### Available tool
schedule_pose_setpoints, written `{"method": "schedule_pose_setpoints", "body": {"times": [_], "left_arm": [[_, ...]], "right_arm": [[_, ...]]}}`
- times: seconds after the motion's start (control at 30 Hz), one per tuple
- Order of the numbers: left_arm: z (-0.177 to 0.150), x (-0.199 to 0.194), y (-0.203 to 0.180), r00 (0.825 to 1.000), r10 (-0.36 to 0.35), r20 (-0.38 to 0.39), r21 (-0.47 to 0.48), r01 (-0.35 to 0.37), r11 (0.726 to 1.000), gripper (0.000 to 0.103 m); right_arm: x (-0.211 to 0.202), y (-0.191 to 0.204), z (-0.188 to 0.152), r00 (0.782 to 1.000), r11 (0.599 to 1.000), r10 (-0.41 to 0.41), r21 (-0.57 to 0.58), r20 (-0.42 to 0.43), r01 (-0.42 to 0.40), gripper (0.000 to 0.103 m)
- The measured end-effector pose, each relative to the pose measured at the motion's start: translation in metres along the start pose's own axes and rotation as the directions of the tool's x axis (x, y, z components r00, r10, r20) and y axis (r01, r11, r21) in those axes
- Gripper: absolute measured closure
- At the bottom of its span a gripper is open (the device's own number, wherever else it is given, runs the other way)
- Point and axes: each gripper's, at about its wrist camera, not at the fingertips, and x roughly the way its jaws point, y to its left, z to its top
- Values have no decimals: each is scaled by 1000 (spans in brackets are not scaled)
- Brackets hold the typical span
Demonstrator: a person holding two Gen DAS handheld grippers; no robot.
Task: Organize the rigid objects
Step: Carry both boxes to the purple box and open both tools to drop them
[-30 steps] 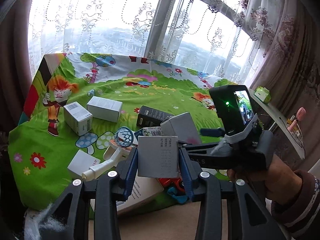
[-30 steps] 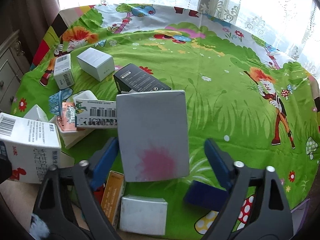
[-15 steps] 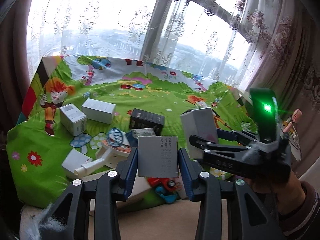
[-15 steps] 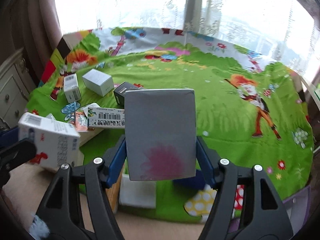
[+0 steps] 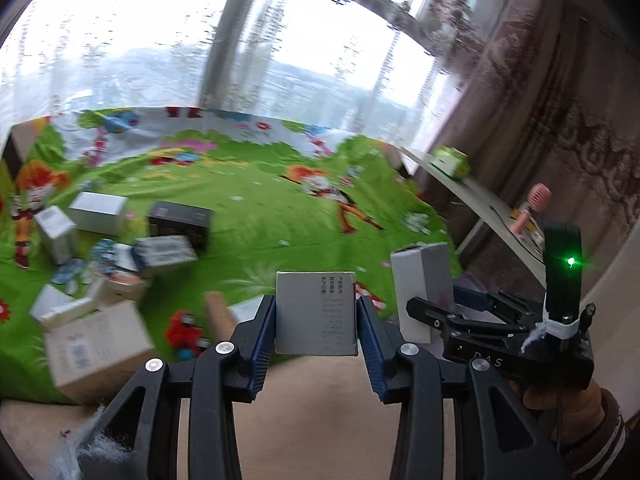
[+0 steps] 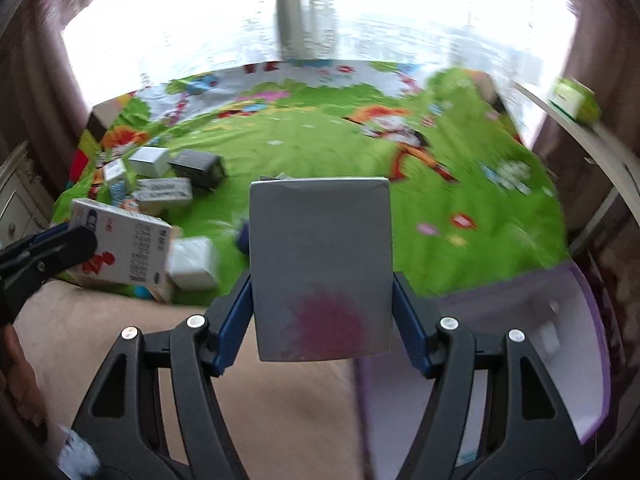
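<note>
My left gripper (image 5: 316, 320) is shut on a small white box with printed text (image 5: 316, 312), held above the near edge of the green cartoon cloth (image 5: 260, 208). My right gripper (image 6: 322, 280) is shut on a grey box with a pink flower print (image 6: 320, 268); it also shows in the left wrist view (image 5: 420, 288), to the right of the left gripper. The left gripper and its white box (image 6: 124, 248) show at the left of the right wrist view. Several more boxes (image 5: 100, 212) lie in a cluster on the cloth at the left.
A purple-rimmed white bin (image 6: 520, 340) stands at the lower right, off the cloth's edge. A black box (image 5: 180, 220) sits in the cluster. A white shelf with a green box (image 5: 452, 160) runs along the right. A drawer cabinet (image 6: 16, 200) is at the far left.
Both grippers have pulled back and swung right with their boxes; the cloth looks farther away, the purple bin has come into the right wrist view, and both views are motion-blurred.
</note>
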Motion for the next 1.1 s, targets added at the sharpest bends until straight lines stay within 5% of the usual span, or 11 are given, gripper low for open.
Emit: {"method": "schedule_pose_setpoints", "body": {"times": [0.5, 0.7, 0.83, 1.1], "left_arm": [[-15, 49, -97, 970, -175, -171, 94, 193, 977, 62], [-18, 67, -116, 948, -223, -226, 96, 250, 964, 43], [-19, 62, -114, 955, -207, -213, 96, 231, 968, 38], [-16, 43, -108, 978, -147, -146, 132, 166, 977, 30]], "right_arm": [[-44, -112, -56, 987, 968, -149, 193, -57, 157, 33], [-51, -135, -61, 982, 950, -179, 248, -65, 190, 32], [-53, -138, -60, 980, 946, -188, 259, -57, 197, 16], [-52, -128, -58, 987, 955, -158, 247, -41, 164, 13]]}}
